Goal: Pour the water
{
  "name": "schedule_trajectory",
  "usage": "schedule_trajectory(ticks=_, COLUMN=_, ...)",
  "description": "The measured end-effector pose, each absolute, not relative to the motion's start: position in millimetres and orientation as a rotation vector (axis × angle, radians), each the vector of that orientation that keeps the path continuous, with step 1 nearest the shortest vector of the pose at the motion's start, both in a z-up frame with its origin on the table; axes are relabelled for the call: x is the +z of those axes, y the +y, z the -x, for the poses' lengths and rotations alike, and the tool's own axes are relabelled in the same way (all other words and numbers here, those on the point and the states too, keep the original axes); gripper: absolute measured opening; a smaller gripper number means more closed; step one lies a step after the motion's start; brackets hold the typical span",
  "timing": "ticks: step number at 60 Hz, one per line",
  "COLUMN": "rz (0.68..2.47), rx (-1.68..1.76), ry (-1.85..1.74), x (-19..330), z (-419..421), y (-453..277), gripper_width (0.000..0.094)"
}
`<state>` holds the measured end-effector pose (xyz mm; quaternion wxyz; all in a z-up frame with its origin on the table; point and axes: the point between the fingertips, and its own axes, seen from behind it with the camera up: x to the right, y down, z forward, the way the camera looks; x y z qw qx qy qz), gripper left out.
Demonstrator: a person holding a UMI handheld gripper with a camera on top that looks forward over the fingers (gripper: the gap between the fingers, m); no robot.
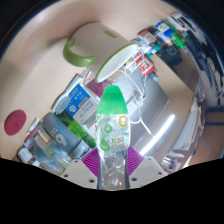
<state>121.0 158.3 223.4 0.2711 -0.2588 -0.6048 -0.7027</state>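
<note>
A clear plastic water bottle (110, 135) with a green cap end and a colourful label stands between my fingers, held well above the table and tilted, its green top pointing away from me. My gripper (111, 165) is shut on the bottle, with both purple pads (92, 160) pressing its crumpled clear body. Beyond the bottle sits a pale green cup or bowl (82, 47) on the white table (120, 70). Whether water flows I cannot tell.
Cartons and packets (72, 102) crowd the left side near the bottle. More small packaged items (160, 45) lie at the far right of the table. A dark red round object (14, 122) sits at the far left. A white cable (150, 128) loops to the right.
</note>
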Motion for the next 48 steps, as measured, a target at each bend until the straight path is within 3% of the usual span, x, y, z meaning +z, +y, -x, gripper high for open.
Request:
schedule_trajectory(ticks=15, rz=0.615, rx=-1.928, ry=-1.712, x=220, z=-107, y=162, gripper_width=0.0308)
schedule_trajectory(ticks=25, rz=0.656, rx=-1.888, ry=-1.675, x=218, z=-109, y=164, gripper_width=0.0311)
schedule_trajectory(ticks=31, rz=0.852, rx=-1.723, ry=-1.512, x=227, z=-120, y=163, gripper_width=0.0309)
schedule_trajectory(ticks=36, rz=1.146, rx=-1.434, ry=-1.186, x=232, z=-147, y=158, gripper_width=0.0308)
schedule_trajectory(ticks=42, rz=1.481, rx=-0.943, ry=-0.752, x=210, z=-185, y=150, gripper_width=0.0308)
schedule_trajectory(ticks=48, rz=1.669, rx=-0.455, ry=-0.355, x=167, z=-208, y=139, gripper_width=0.0310)
